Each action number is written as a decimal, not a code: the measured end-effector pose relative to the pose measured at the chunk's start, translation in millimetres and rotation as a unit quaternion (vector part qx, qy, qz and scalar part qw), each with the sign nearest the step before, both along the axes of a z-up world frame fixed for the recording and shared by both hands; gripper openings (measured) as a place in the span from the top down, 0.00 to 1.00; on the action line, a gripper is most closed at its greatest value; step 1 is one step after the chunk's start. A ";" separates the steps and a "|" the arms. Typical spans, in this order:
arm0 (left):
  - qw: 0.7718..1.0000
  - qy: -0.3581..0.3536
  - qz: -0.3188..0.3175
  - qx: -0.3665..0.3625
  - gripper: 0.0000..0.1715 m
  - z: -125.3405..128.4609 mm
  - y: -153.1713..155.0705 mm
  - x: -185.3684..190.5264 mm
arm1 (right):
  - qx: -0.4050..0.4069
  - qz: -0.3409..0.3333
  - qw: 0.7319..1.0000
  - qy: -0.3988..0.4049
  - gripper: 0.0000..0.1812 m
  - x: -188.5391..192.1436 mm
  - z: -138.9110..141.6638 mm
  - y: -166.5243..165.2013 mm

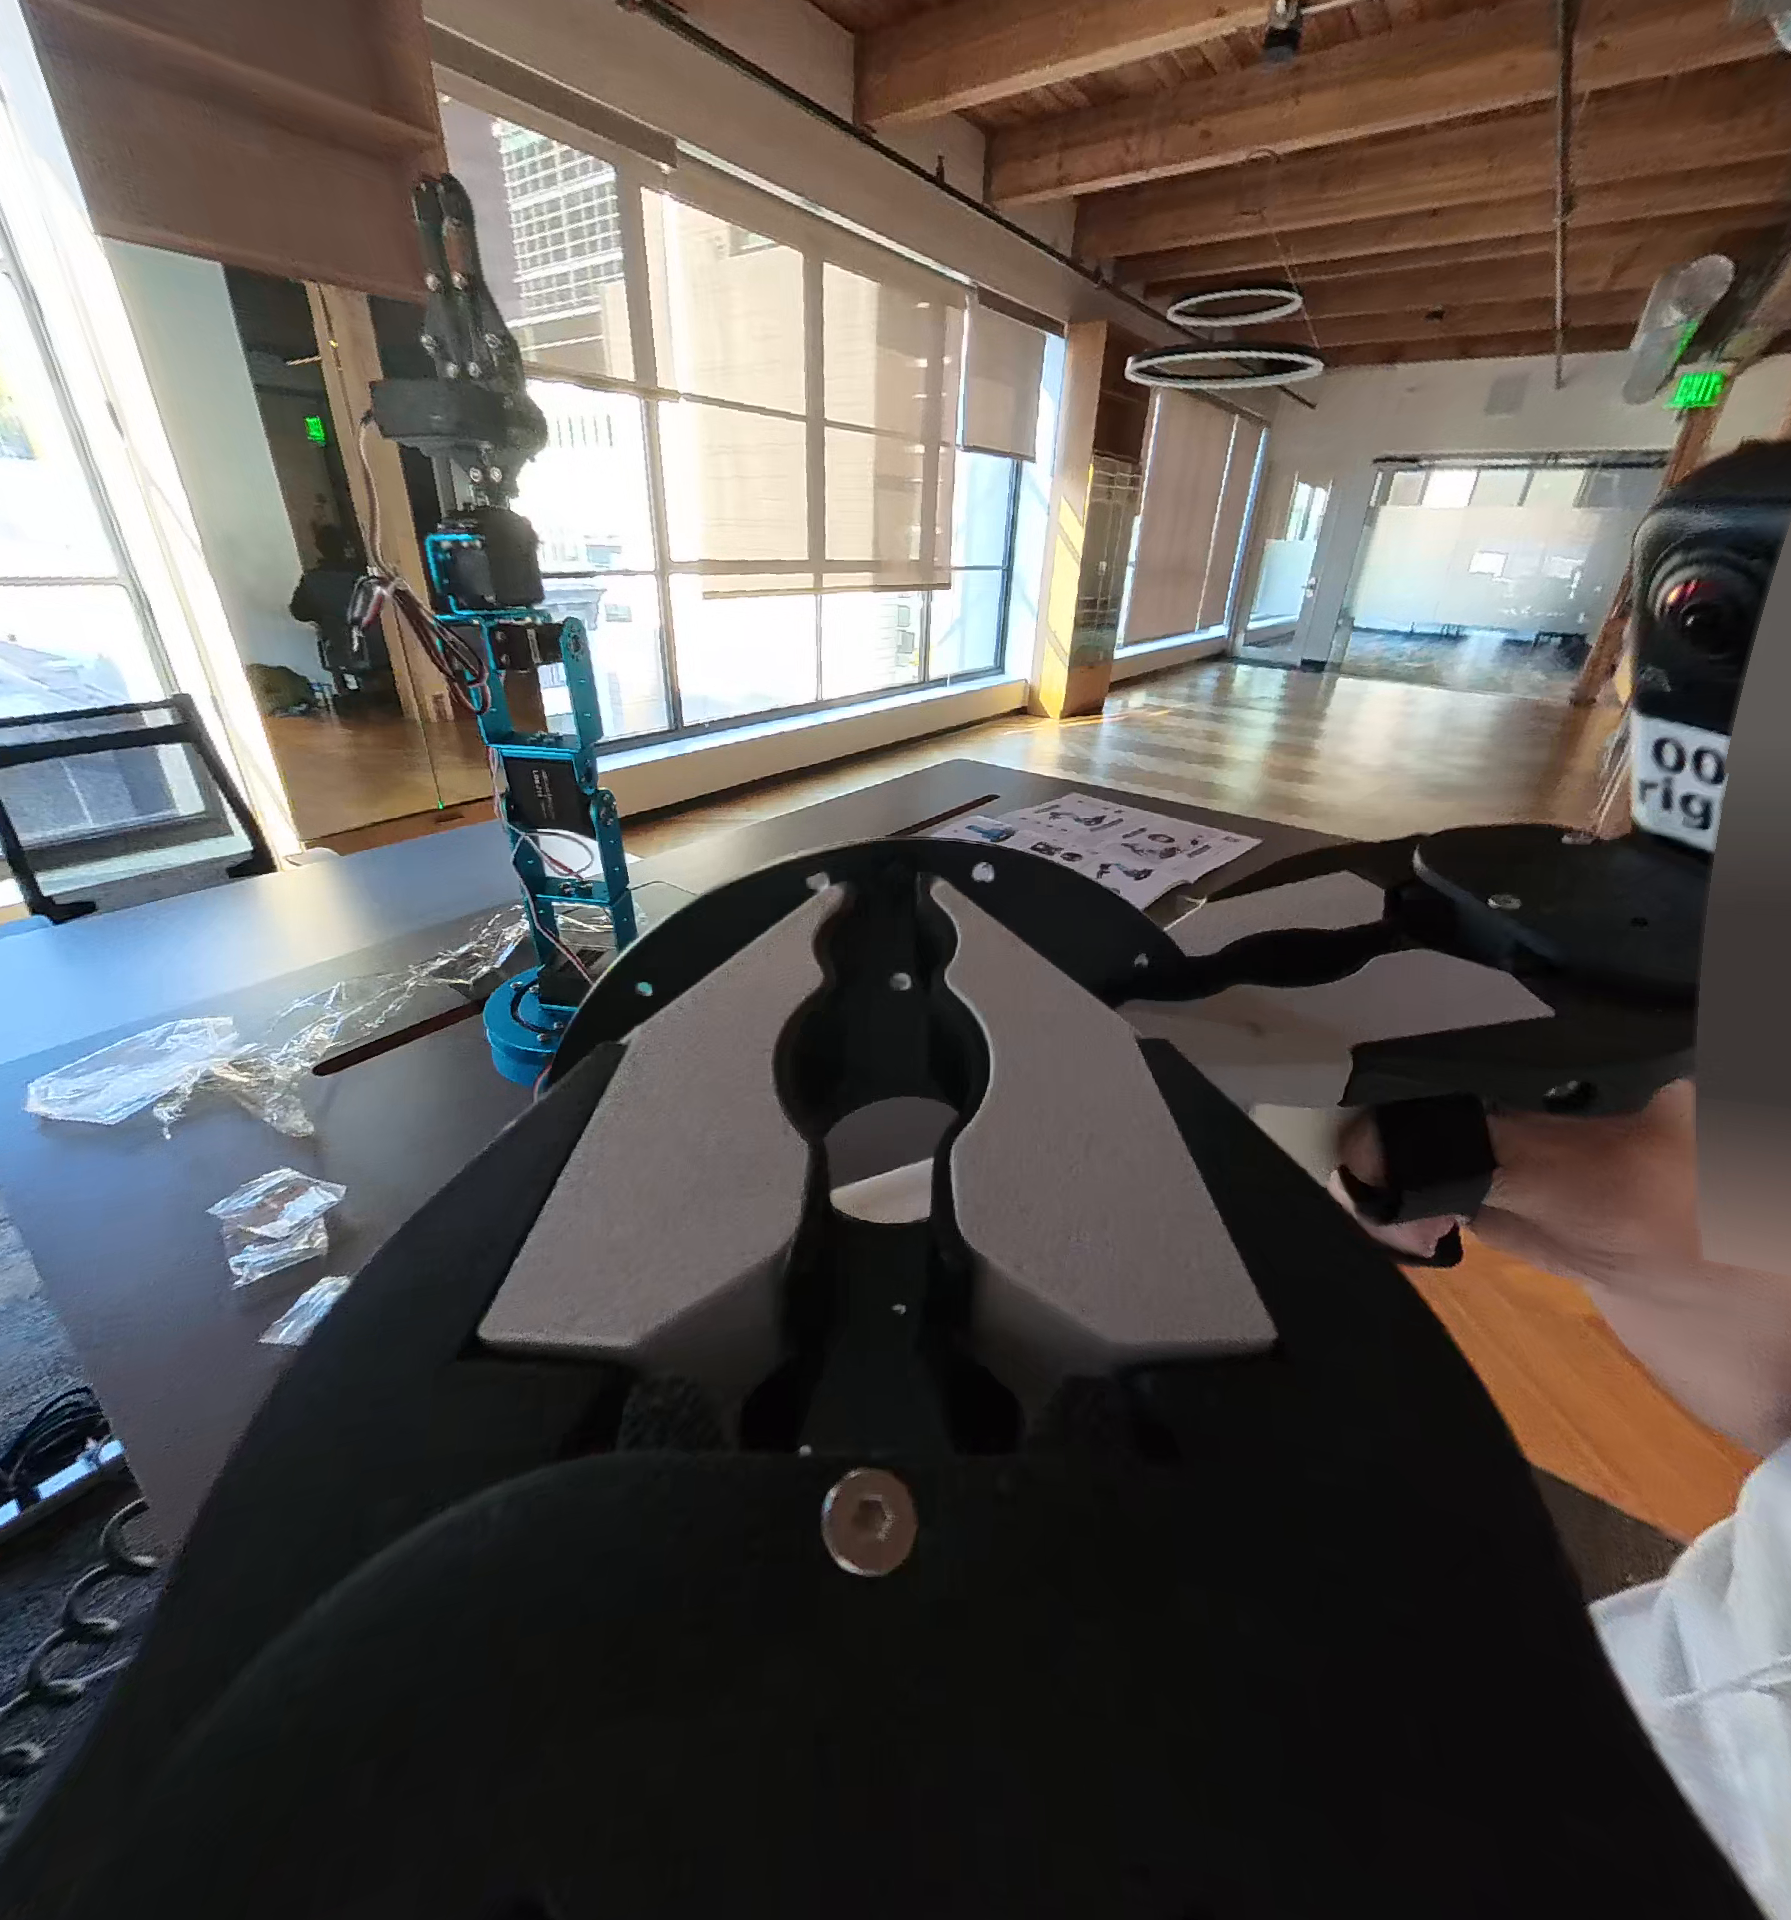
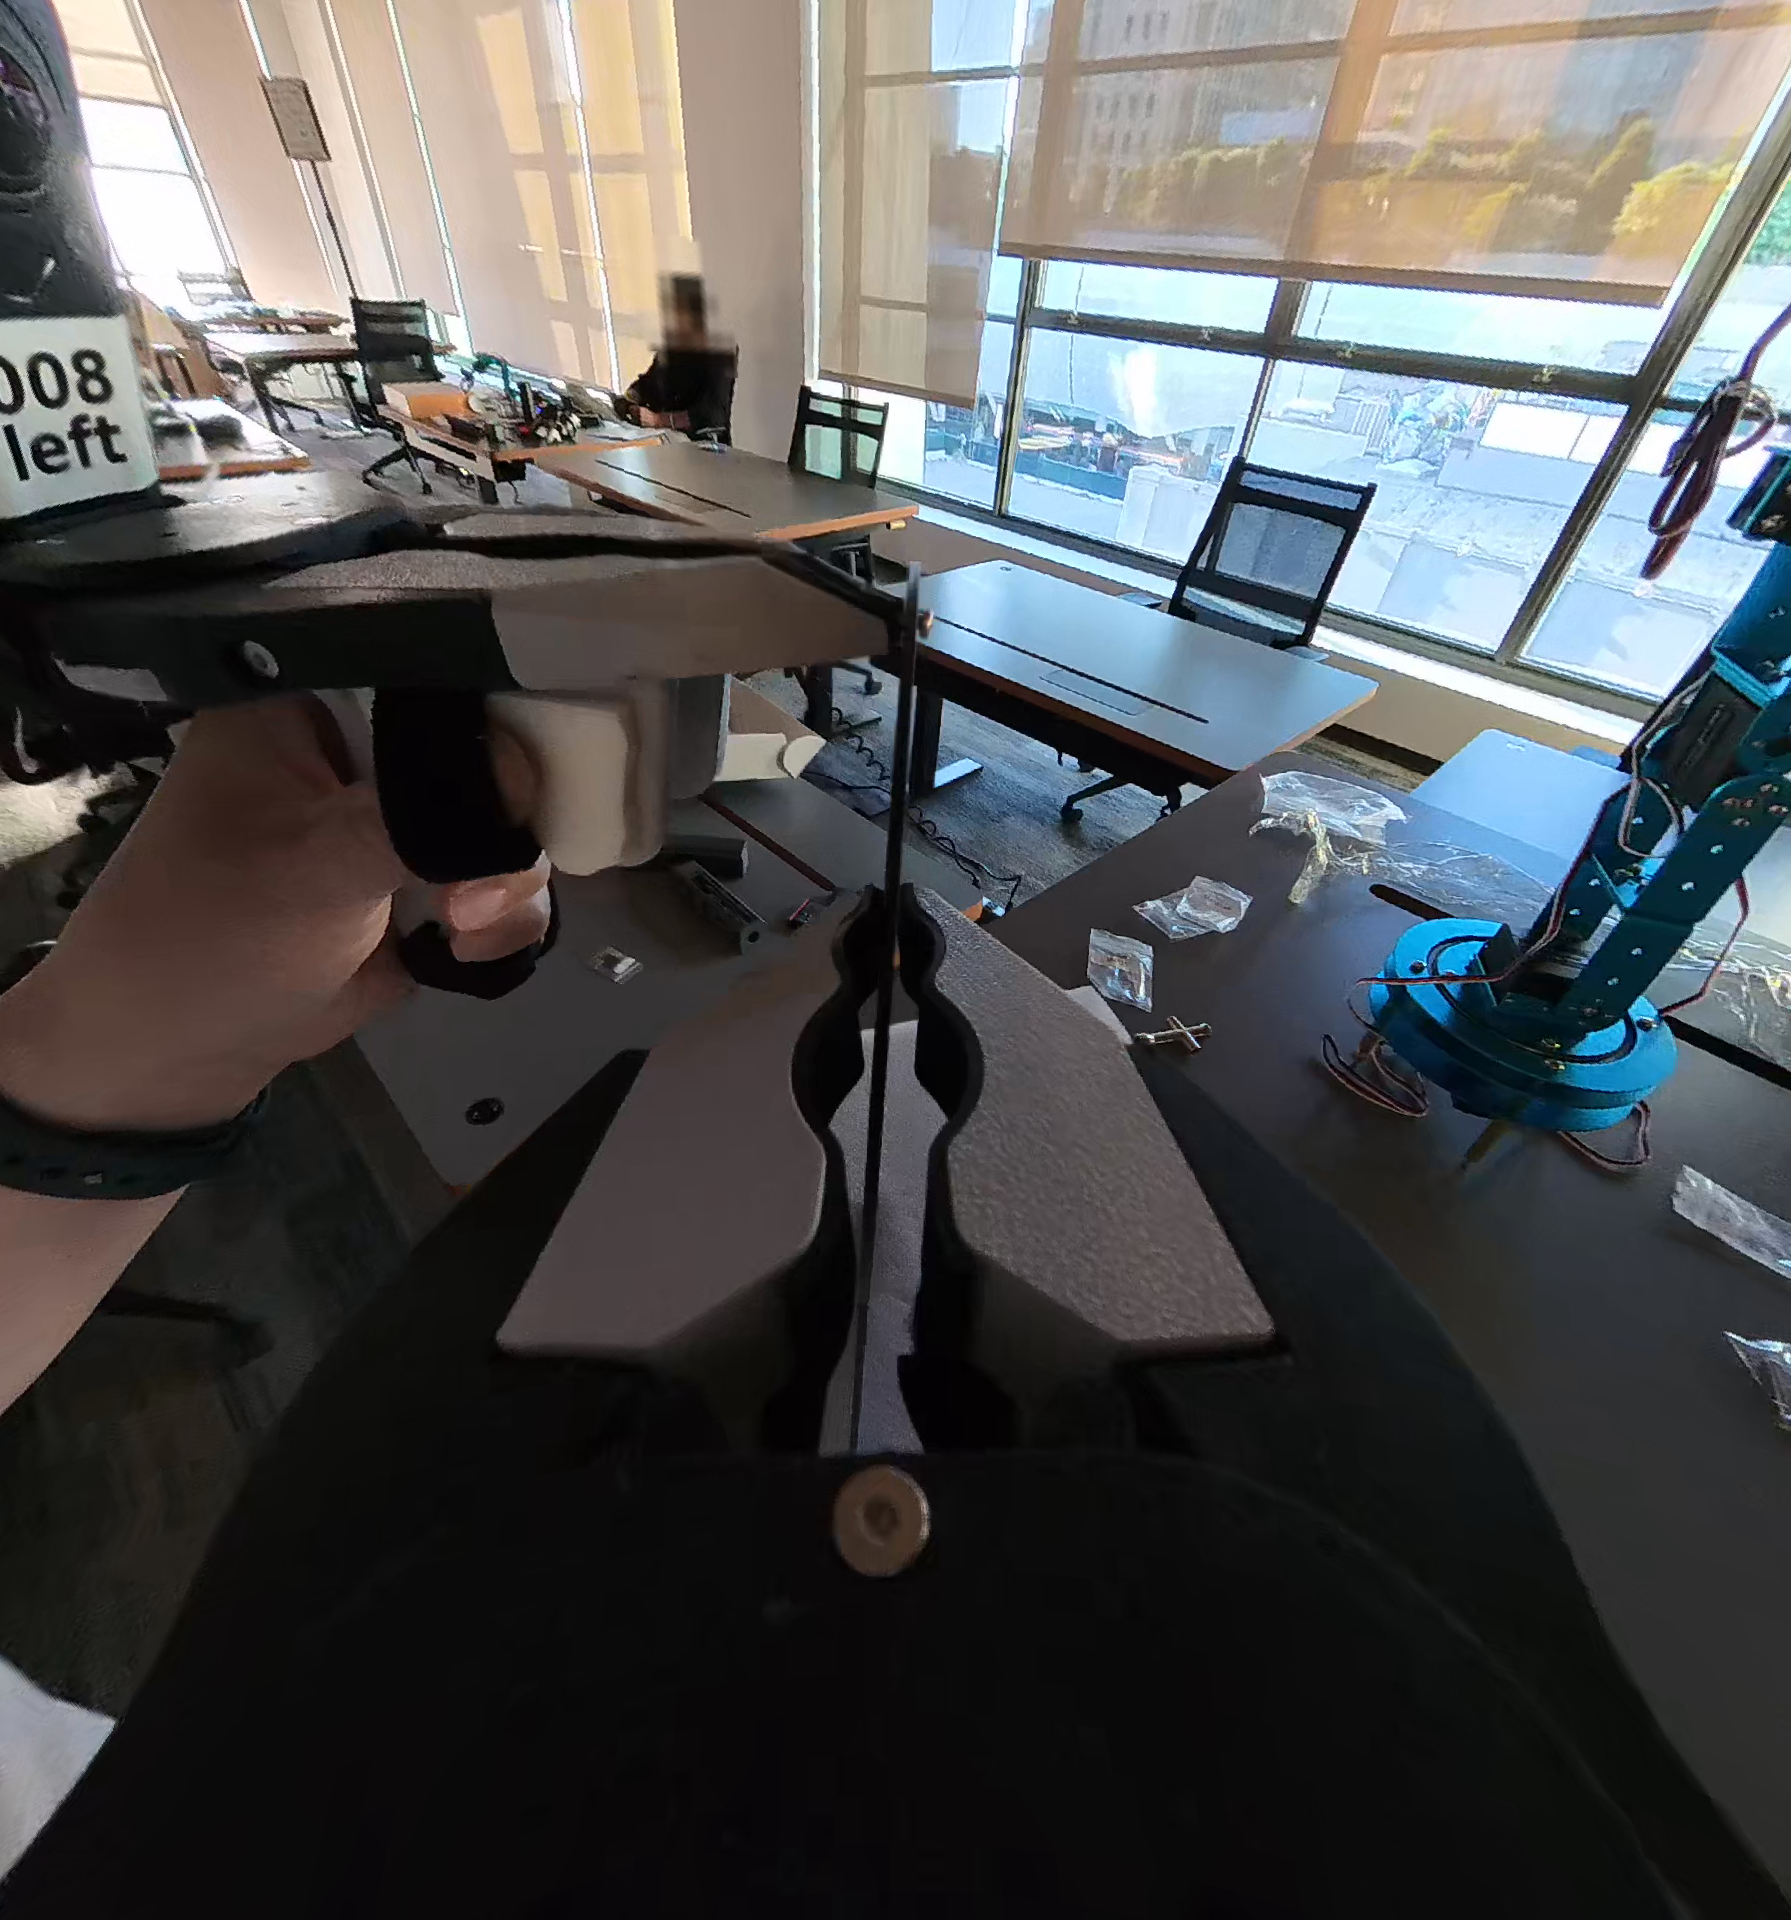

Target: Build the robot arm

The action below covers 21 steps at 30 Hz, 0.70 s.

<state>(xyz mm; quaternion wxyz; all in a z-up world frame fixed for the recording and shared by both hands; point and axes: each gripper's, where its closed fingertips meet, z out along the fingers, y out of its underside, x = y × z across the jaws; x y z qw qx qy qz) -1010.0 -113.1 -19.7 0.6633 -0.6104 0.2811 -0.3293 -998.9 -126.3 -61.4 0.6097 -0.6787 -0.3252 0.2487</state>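
- Your left claw [image 1: 886, 914] and right claw [image 2: 883, 914] both pinch one thin black disc [image 1: 725, 940] — held edge-on.
- Blue robot arm [image 2: 1639, 914] stands on the tabletop [image 2: 1493, 1299] nearby.

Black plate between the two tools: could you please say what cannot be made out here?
- Left wrist view: the left tool covers the black plate's lower part.
- Right wrist view: the plate shows edge-on only; its face is unseen.
- Right wrist view: the frame edge cuts off the blue robot arm.
- Clear bags: contents too small.
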 end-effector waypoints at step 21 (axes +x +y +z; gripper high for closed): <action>0.998 0.013 0.053 -0.014 0.98 0.9 -15.2 -3.2 | -0.042 0.330 0.942 0.047 0.76 49.9 -0.2 -32.4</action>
